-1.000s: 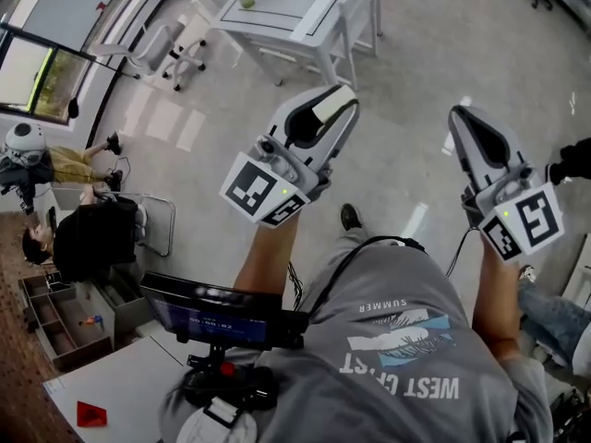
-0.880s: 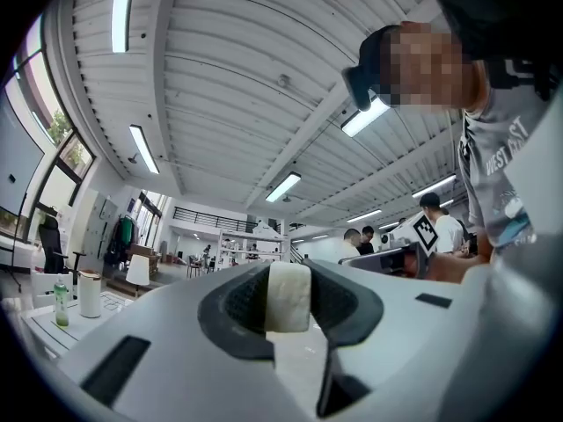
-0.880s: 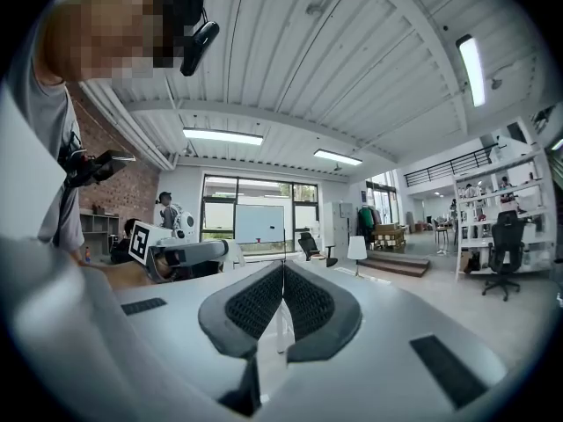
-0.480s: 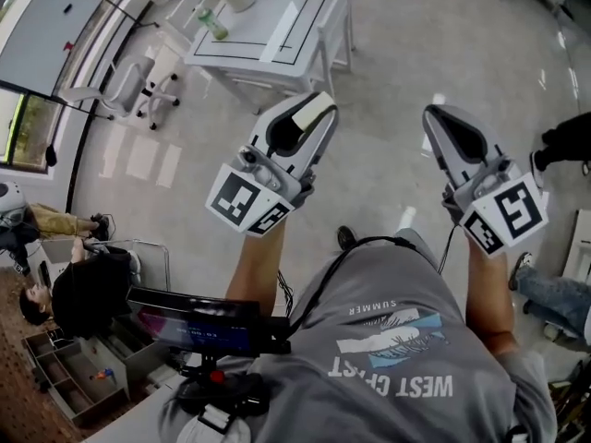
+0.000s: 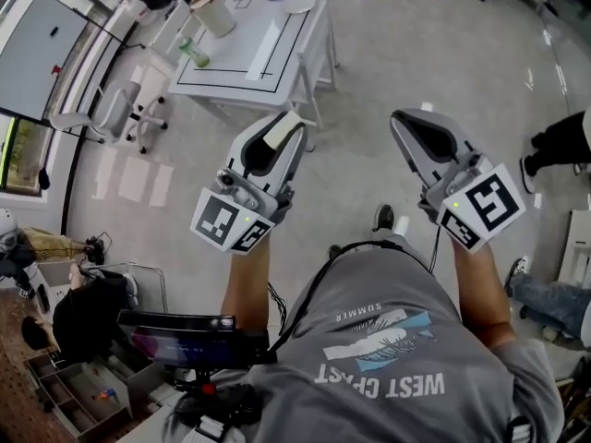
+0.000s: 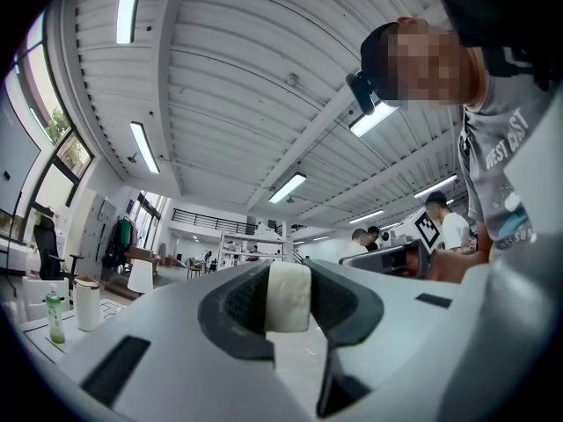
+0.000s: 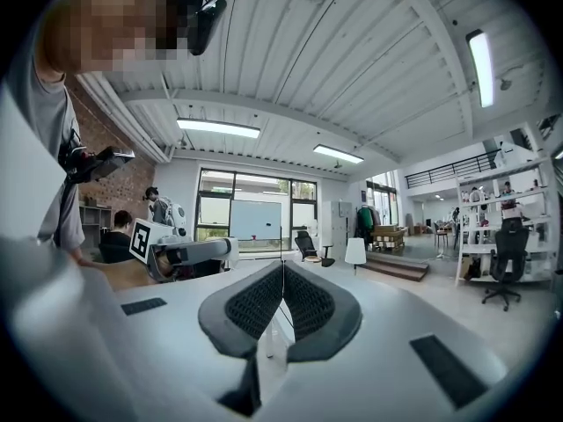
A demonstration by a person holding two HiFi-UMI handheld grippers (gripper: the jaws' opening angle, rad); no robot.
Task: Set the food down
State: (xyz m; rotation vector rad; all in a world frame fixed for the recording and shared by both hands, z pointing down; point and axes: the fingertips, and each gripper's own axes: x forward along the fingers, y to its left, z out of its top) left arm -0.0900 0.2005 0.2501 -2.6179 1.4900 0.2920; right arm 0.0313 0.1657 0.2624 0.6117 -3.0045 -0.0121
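Head view looks down at a big white square table with black lines [image 5: 242, 58] on the grey floor [image 5: 416, 35], ahead of both claws. The left gripper [image 5: 280, 133] (held up over the floor) pinches a small pale cream block of food [image 6: 288, 297] between its half-spread jaws. The right gripper [image 7: 281, 271] has its jaws pressed together, with nothing between them.

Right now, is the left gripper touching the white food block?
Touching. The left gripper view shows the white food block pinched in the left gripper, both pads pressing its sides, no gap.
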